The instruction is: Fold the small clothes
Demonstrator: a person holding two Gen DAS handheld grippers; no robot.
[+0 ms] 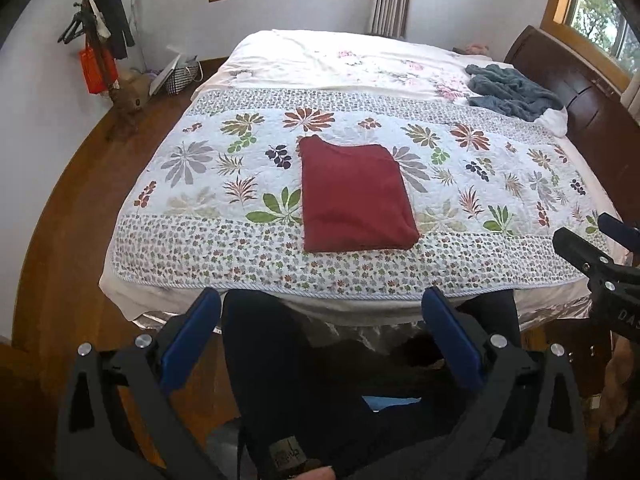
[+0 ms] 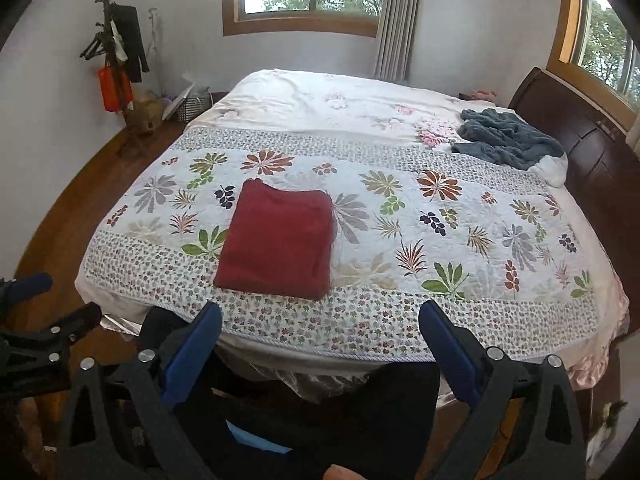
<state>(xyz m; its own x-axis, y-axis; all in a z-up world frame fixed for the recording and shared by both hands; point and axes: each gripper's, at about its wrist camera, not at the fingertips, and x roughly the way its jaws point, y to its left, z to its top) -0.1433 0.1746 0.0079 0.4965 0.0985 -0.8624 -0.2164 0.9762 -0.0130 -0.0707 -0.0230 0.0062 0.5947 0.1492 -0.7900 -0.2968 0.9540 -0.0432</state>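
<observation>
A dark red garment (image 1: 354, 196) (image 2: 278, 240) lies folded into a neat rectangle on the floral quilt (image 1: 460, 208) (image 2: 420, 260), near the bed's front edge. My left gripper (image 1: 322, 304) is held back from the bed, below its front edge, open with nothing between its blue pads. My right gripper (image 2: 320, 316) hangs likewise in front of the bed edge, open and empty. Each gripper shows at the side of the other's view: the right one (image 1: 600, 236) and the left one (image 2: 52, 296). Neither touches the garment.
A crumpled blue-grey blanket (image 1: 512, 90) (image 2: 508, 140) lies at the bed's far right by the dark wooden headboard (image 1: 580, 96). A coat stand (image 1: 100, 48) with an orange bag and a basket (image 1: 182, 76) stand on the wooden floor at left. The person's dark-clothed legs show below.
</observation>
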